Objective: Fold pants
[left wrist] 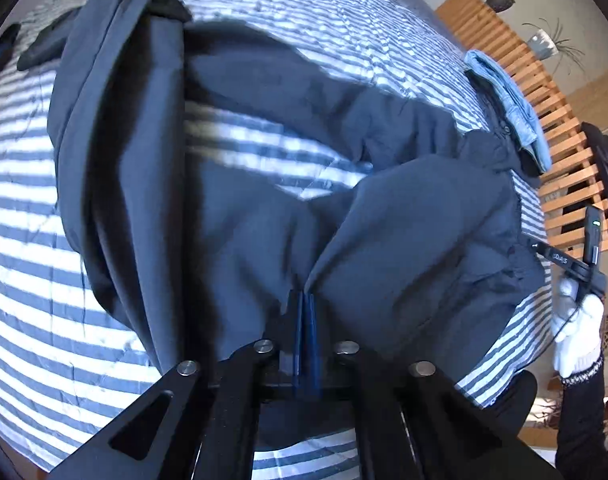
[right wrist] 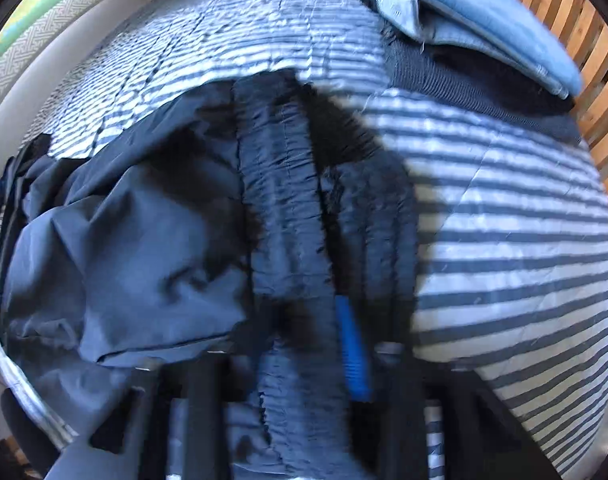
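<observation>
1. dark pants (left wrist: 264, 168) lie spread and rumpled on the striped bedspread (left wrist: 32, 248); 2 legs run away from the camera in the left wrist view, waistband side near the bed's edge.
2. left gripper (left wrist: 305, 300): blue pads pressed together, with pants cloth bunched up to their tips; judged pinched on a fold, though the seam of contact is hard to read.
3. right gripper (right wrist: 327, 320): blurred; only 1 blue pad is clearly seen, jaws narrowly apart over the puckered waistband (right wrist: 284, 208); i cannot tell whether cloth is gripped.
4. risk: left pinch looks shallow, at the pad tips only; a pull could slip the cloth free.
5. risk: if the right jaws are not biting, a lift by the left alone would drag the pants askew and twist the legs.
6. risk: slack folds near the crotch could get trapped inside the fold.
7. count: 1 pair of dark pants, 2 grippers, 1 white-gloved hand (left wrist: 579, 328) in view, 1 stack of folded clothes (right wrist: 483, 28) topped by light-blue denim, 1 slatted wooden headboard (left wrist: 543, 92).
</observation>
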The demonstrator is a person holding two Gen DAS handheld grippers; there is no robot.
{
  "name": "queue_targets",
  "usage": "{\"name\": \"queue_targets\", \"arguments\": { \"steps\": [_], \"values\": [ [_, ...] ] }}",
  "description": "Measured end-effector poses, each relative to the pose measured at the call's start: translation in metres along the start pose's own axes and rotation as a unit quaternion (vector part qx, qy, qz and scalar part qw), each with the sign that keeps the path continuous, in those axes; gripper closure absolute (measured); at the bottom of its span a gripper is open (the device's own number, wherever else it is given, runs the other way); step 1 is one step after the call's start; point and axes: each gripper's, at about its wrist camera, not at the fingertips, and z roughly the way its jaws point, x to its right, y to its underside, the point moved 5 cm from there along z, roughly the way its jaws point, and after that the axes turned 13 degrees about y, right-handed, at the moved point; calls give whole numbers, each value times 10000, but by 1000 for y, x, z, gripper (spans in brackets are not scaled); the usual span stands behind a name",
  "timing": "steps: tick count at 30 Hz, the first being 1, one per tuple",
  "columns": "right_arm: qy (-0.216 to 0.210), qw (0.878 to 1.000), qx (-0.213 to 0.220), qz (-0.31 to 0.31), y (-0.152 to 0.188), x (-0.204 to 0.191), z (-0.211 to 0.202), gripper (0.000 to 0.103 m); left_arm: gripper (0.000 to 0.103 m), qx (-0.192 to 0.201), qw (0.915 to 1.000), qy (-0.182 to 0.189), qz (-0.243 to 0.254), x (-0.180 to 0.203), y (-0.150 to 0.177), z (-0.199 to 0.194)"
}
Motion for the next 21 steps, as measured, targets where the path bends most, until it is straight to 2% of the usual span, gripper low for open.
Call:
{"name": "queue_targets", "arguments": {
  "steps": [1,2,4,8,10,13,17,19,21],
  "values": [
    [39,9998,163,-75,4,1,-13,86,103,28,10000,10,82,3,5,-1],
    [69,9994,309,-121,10,4,-28,94,103,48,9999,-3,164,8,12,-7],
    [36,9985,525,-137,25,16,-58,95,103,81,9991,30,419,22,28,-23],
    [-37,9979,643,-88,64,42,-98,96,103,88,9971,-50,759,44,57,-50],
    [-123,9981,609,-35,83,49,-107,96,103,123,9962,-68,862,54,68,-61],
    [-186,9987,479,-34,116,53,-109,97,103,-68,9945,-79,1045,62,92,-66],
    [-7,9975,-94,-693,169,39,-88,97,102,-809,9906,-130,1092,63,122,-44],
    [84,9946,-41,-1029,174,35,-90,97,98,-880,9921,-67,894,60,119,-48],
    [-4,9965,77,-827,159,39,-99,92,81,-591,9955,160,720,63,102,-64]
  ]
}}
